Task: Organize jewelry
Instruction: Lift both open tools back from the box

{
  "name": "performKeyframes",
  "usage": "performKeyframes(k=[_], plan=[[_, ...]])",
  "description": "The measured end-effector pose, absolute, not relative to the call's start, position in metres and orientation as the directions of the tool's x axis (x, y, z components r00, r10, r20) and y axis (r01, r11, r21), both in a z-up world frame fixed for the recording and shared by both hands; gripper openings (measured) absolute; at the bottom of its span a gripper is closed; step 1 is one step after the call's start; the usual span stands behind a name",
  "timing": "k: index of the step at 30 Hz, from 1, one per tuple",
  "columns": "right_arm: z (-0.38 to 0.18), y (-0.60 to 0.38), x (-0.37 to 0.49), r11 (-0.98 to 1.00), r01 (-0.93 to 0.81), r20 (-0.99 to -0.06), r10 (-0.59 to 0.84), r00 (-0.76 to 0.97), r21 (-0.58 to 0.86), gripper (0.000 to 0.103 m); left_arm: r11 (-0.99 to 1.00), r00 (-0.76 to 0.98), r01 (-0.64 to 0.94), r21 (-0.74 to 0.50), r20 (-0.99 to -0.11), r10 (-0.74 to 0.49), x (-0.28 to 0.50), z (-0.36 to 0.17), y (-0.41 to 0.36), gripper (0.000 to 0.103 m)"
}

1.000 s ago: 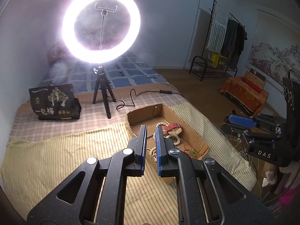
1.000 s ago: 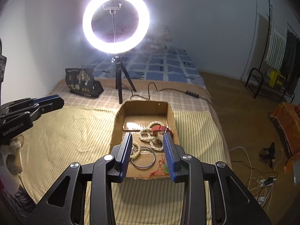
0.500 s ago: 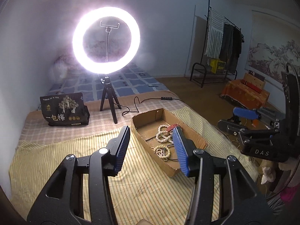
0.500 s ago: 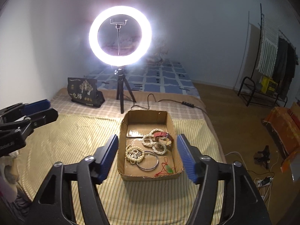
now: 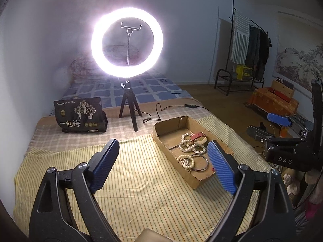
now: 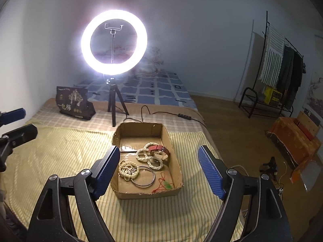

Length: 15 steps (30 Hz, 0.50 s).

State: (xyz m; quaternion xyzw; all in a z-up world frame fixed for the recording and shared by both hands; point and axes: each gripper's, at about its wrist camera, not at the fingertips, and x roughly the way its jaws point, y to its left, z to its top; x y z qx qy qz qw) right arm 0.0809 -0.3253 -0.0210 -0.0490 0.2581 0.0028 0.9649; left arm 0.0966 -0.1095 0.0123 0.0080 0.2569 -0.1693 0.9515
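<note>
Box: you see an open shallow cardboard box lying flat on the striped bedcover.
Pearl bracelets: several cream bead loops tangled mid-box.
Red strap: resting on the pearls.
Metal bangle: flat, near end.
Red cord with green pendant: near corner.

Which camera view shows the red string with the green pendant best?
The right wrist view: the red string with the green pendant lies unobstructed in the cardboard box's near right corner. In the left wrist view the left gripper's finger covers it; only a red speck shows.
</note>
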Motion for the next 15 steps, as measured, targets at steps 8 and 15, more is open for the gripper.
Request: performKeyframes(k=[8,15], plan=[[-0.0217,-0.3215,0.0794,0.993,-0.024,-0.496,-0.037,0.868,-0.115,0.080,0.947,0.815,0.317,-0.056,-0.495,-0.303,0.0954,0.0119,-0.1089,0.093],[-0.0208,-0.3178,0.0797,0.992,-0.021,-0.488,-0.042,0.872,-0.124,0.080,0.948,0.817,0.312,-0.056,-0.494,-0.298,0.0950,0.0119,-0.1081,0.093]])
